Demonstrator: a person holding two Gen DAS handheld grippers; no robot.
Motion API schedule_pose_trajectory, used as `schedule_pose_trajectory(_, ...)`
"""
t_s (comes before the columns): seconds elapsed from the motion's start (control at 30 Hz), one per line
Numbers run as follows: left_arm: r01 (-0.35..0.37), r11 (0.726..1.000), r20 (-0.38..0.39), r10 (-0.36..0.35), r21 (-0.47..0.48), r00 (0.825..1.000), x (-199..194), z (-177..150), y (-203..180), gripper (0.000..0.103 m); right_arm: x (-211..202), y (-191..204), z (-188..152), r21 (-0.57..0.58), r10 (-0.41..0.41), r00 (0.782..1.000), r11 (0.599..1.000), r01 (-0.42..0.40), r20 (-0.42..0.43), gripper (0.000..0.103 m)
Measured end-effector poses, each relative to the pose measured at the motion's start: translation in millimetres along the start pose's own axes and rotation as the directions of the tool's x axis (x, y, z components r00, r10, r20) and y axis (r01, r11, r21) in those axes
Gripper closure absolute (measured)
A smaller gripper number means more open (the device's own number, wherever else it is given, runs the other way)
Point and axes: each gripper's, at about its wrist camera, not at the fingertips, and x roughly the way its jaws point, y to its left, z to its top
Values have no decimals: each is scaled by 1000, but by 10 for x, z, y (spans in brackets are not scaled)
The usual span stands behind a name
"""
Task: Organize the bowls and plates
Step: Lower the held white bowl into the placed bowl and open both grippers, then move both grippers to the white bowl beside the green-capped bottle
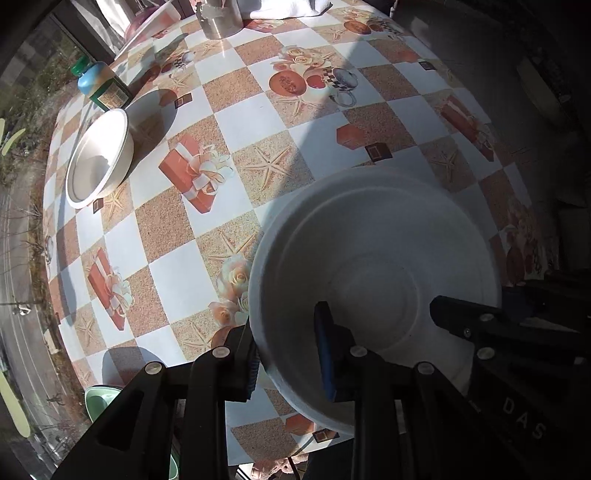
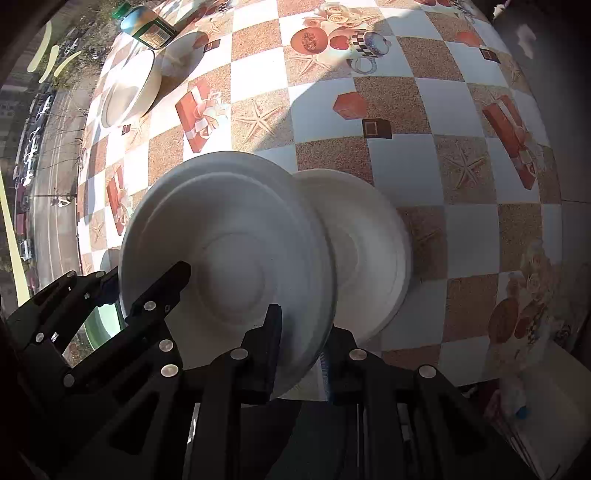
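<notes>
Checkered tablecloth carries a distant white bowl near its edge. Held above it, white plate: left gripper and right gripper each pinch its rim, jaws nearly closed.

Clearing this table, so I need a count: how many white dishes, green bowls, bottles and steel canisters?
White paper dishes: 3 (near white paper dish, white paper plate behind it, far white paper bowl)
Green plastic bowl: 1
Green-capped bottle: 1
Steel canister: 1
Total: 6
</notes>
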Motion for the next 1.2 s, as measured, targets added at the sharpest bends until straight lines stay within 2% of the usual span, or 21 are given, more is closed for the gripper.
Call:
schedule_pose_trajectory(0.03,14,1000,-3,-14,9,1000,17,15,-25,68,-15,-76,0,20,-5,1000,1000,5,3,81)
schedule_pose_trajectory(0.07,22,1000,-14,-22,14,1000,30,22,-58,58,-10,-121,0,36,-7,1000,999,6,4,81)
schedule_pose_trajectory(0.1,18,1000,-25,-17,17,1000,57,18,-56,42,-14,-182,-2,53,-5,1000,999,5,6,81)
schedule_pose_trajectory(0.17,4,1000,-23,-4,14,1000,71,-18,-6,29,-24,-311,3,83,-9,1000,997,8,12,81)
schedule_pose_trajectory(0.2,4,1000,-24,-4,6,1000,83,-45,55,28,5,-343,19,99,-21,1000,995,19,14,81)
schedule_pose_trajectory(0.3,16,999,-49,-18,-52,999,139,-136,304,26,101,-501,67,152,-46,999,987,48,-20,77)
schedule_pose_trajectory(0.33,10,997,-56,-15,-77,998,158,-169,396,25,104,-575,74,168,-48,999,984,51,-25,59)
schedule_pose_trajectory(0.37,3,995,-64,-10,-101,998,177,-199,483,25,104,-602,85,180,-56,998,982,59,-20,34)
schedule_pose_trajectory(0.4,-4,992,-72,-6,-127,997,197,-228,578,25,83,-624,92,187,-69,998,980,69,-6,29)
schedule_pose_trajectory(0.5,-16,980,-91,-2,-200,996,236,-270,841,25,18,-661,142,194,-88,996,977,85,5,29)
schedule_pose_trajectory(0.63,-33,955,-78,10,-296,997,191,-226,1238,25,-75,-554,281,168,-92,995,982,86,26,29)
schedule_pose_trajectory(0.77,-52,921,-54,34,-386,998,111,-100,1661,25,-153,-229,555,89,-75,996,993,71,42,29)
schedule_pose_trajectory(1.0,-74,841,-33,67,-536,997,65,152,2421,25,-209,533,1115,-55,-43,997,997,47,65,29)
schedule_pose_trajectory(1.2,-76,778,-34,70,-624,997,123,330,2836,25,-80,1091,1429,-133,-13,999,991,18,44,29)
